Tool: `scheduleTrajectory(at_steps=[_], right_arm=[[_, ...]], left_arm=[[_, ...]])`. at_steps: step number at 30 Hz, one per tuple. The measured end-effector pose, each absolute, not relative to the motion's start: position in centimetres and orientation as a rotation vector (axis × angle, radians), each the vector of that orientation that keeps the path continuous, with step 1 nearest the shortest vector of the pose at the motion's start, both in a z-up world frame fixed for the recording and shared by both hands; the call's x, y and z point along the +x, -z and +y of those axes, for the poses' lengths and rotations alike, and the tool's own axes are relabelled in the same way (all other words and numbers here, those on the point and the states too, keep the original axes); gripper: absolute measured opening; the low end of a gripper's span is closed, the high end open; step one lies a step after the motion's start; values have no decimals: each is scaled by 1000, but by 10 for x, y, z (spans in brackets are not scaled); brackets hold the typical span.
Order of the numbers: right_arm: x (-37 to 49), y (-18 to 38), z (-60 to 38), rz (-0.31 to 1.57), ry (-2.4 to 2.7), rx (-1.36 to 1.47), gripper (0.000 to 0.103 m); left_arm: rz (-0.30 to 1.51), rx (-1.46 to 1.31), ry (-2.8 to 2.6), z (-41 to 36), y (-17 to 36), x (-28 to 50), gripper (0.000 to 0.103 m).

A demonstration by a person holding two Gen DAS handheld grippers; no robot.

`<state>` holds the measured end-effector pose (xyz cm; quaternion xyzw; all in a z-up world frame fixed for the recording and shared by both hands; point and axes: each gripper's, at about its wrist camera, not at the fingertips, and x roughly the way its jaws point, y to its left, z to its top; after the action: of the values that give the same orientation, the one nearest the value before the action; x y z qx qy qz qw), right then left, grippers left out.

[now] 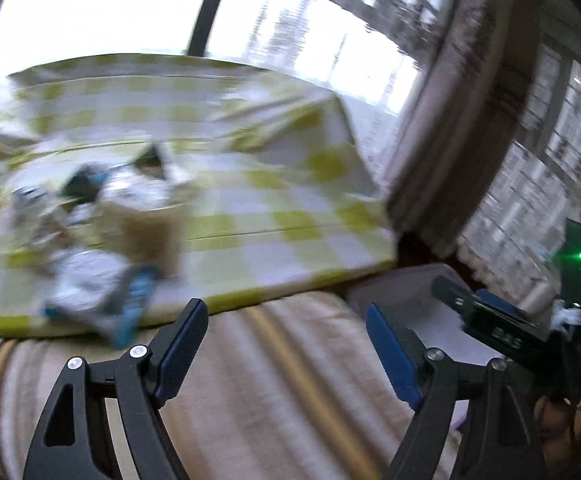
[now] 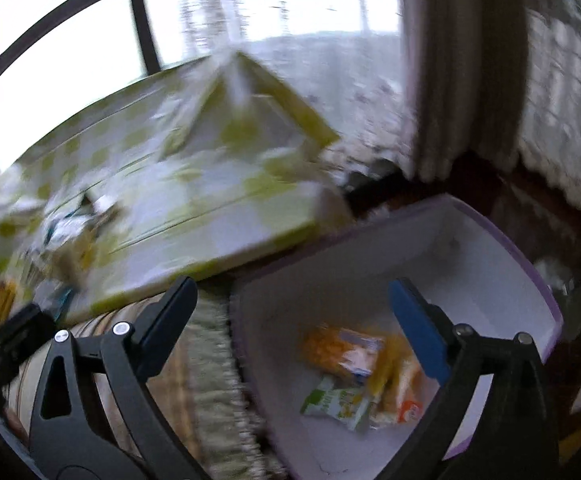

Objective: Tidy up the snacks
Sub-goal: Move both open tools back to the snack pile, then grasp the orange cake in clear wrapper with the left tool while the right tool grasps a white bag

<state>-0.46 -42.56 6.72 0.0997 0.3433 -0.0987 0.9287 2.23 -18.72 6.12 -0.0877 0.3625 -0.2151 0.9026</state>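
Several blurred snack packets (image 1: 90, 280) lie in a heap on a green-checked cloth (image 1: 274, 216) at the left, around a brown paper bag (image 1: 146, 228). My left gripper (image 1: 285, 306) is open and empty over a striped cushion (image 1: 274, 380), to the right of the heap. My right gripper (image 2: 292, 283) is open and empty above a white bin with a purple rim (image 2: 490, 264). In the bin lie an orange packet (image 2: 330, 348), a green-and-white packet (image 2: 338, 404) and other yellow and orange wrappers. The same heap (image 2: 66, 236) shows far left in the right wrist view.
The checked cloth covers a low raised surface whose front edge meets the striped cushion. A fringed green fabric (image 2: 210, 360) lies beside the bin. Windows and a brown curtain (image 1: 462, 128) stand behind. Both views are motion-blurred.
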Motion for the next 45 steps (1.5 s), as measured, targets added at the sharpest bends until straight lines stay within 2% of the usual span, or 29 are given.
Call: scheduleTrajectory(at_steps=[9,17,32,45], right_arm=[[15,-66,-362,752,-36,132,98],[37,-59,-308,809,-139,89,98],[119,-41,-242,887,-216,97,98],[157,-28,-223,909,-206,99,98]], left_arm=[[742,-289,164,-68,-46,11,82],[705,-330,-38,6,-37,5,82],[695,-313,-166,57,-41,43,82],[785,-169,-220,89,-37,105,85]])
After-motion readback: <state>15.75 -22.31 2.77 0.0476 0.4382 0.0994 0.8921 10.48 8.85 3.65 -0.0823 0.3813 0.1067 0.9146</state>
